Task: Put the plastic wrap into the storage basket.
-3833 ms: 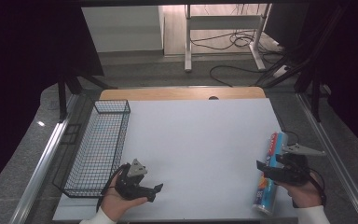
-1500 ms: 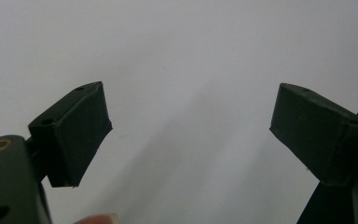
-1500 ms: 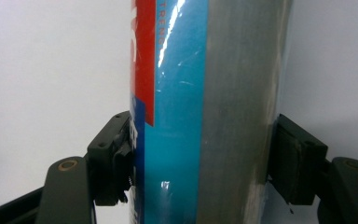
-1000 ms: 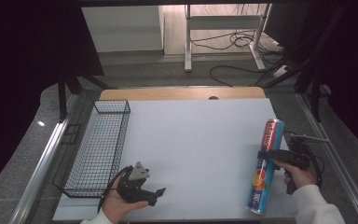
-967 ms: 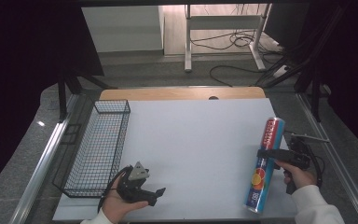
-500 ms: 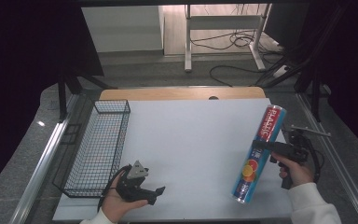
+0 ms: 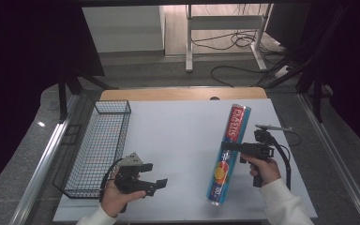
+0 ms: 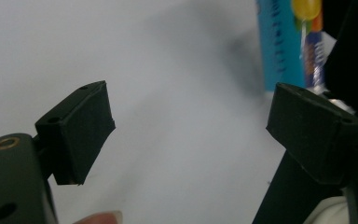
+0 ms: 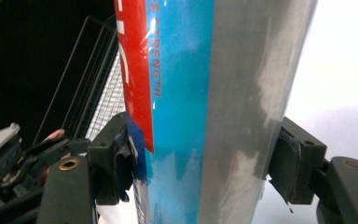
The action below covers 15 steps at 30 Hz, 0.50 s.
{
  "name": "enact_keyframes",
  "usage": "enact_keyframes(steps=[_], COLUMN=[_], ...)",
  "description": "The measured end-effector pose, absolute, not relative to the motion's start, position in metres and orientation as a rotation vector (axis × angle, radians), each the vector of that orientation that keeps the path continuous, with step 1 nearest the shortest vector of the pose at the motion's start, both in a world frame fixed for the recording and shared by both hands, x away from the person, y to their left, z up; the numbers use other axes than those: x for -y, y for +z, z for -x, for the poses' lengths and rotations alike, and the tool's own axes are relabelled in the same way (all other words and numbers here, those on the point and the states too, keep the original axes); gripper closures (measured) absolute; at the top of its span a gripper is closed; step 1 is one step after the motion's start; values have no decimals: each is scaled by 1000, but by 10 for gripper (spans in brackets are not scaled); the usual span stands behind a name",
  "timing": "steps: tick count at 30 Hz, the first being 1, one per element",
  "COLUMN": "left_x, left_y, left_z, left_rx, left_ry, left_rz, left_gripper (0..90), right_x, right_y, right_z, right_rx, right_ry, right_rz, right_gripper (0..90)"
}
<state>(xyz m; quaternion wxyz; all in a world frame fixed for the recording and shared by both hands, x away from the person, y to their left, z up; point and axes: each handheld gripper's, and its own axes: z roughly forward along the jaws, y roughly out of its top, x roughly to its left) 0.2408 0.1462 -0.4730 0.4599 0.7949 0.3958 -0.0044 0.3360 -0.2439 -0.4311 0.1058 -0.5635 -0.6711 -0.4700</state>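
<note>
Item: foil-wrap box (image 7: 228, 154), long, blue with a red end and a silvery side, lifted over the right half of the white counter (image 7: 178, 131). Right gripper (image 7: 230, 146) jaws clamped mid-length. Left gripper (image 7: 155, 183) jaws apart, empty, just been closing. Handling: carry level toward the wire basket (image 7: 98, 150); lower lengthwise.

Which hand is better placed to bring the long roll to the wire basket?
Right: the right gripper already clamps the roll. The left gripper is empty and open, although nearer the basket.

one foil roll (image 7: 228, 154), one wire basket (image 7: 98, 149), two grippers
</note>
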Motion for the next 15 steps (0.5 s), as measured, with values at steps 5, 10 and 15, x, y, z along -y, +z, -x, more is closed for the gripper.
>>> enact_keyframes(steps=[5, 10, 15], left_x=[-140, -125, -107], left_y=[-469, -467, -473], left_z=[-257, -276, -296], left_rx=[-923, -860, -814], left_ry=[-151, -267, -409], left_rz=[-1922, -1885, -1874], left_gripper=[135, 140, 141], right_x=[218, 202, 184], right_y=[-436, -436, -435], right_z=[-343, -345, -346], right_rx=[2004, 2021, 2032], right_ry=[-1387, -1391, -1404], right_rz=[1588, 1548, 1500], right_gripper=[321, 321, 321])
